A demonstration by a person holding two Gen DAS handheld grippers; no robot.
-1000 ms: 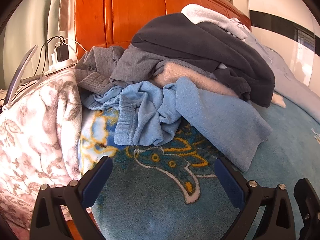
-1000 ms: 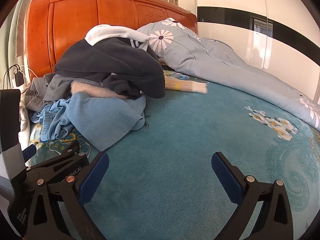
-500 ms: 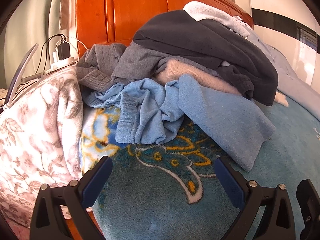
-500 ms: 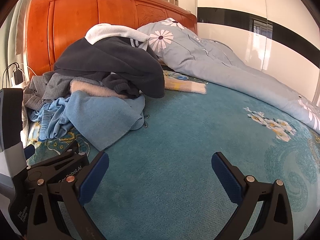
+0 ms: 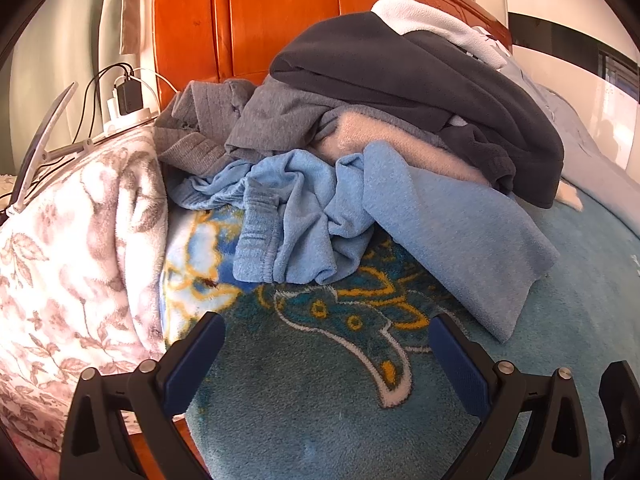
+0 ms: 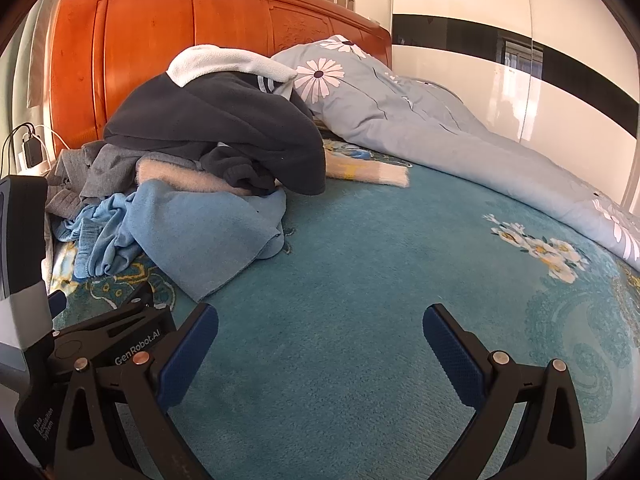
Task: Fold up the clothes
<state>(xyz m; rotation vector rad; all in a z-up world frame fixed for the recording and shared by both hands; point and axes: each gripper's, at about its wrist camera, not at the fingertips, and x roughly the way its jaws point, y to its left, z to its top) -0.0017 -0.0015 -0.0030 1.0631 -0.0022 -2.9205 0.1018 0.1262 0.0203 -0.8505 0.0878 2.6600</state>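
Your left gripper (image 5: 326,354) and right gripper (image 6: 320,344) are both spread wide, empty, over the teal blanket (image 6: 360,280). Light blue garment (image 5: 448,232) lies just ahead, at the front of the clothes pile (image 5: 400,92) against the headboard (image 6: 160,40).

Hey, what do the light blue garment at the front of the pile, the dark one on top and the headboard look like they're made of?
Light blue garment: looks like soft fleece or terry, matte and nubby, with a ribbed cuff.
Dark garment: probably thick fleece, matte charcoal, falling in heavy rounded folds.
Headboard: looks like wood under a glossy orange-brown varnish, with faint grain and panel grooves; it could be veneer.
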